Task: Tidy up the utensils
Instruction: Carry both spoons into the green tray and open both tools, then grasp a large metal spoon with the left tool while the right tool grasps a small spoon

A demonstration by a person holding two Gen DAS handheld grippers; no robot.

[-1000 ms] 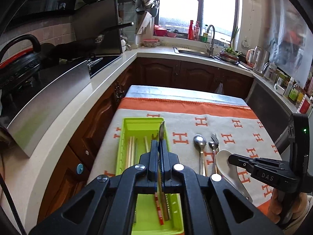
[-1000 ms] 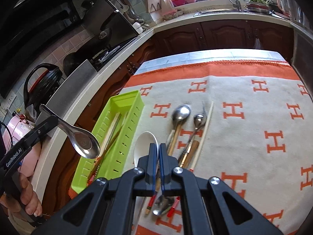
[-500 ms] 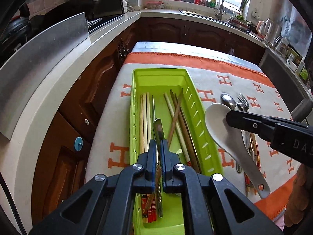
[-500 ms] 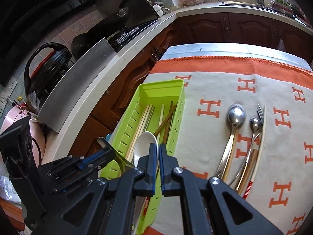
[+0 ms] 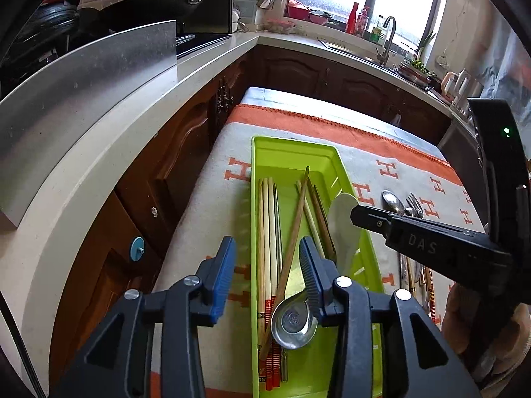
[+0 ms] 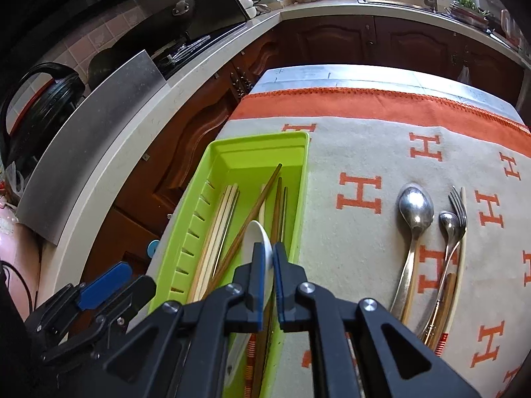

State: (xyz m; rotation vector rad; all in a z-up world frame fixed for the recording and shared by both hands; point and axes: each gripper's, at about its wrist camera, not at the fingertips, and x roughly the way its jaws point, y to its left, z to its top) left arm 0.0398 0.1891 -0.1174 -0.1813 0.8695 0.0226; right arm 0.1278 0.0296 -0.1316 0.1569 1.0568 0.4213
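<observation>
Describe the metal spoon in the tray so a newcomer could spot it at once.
Find the green tray at the left edge of the orange-and-grey cloth. At its near end, among the chopsticks, lies the metal spoon: the tray's only round, shiny bowl.

One green tray (image 6: 232, 146); one white ceramic spoon (image 6: 260, 242); three metal spoons (image 6: 415, 205); one fork (image 6: 458, 209); several chopsticks (image 5: 268, 232), number unclear.

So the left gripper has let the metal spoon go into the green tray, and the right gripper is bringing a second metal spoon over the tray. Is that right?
One detail is off. The right gripper carries a white ceramic spoon, not a metal one; the right wrist view shows it between the pads. The rest holds: the left gripper stands open and the metal spoon lies in the green tray.
</observation>
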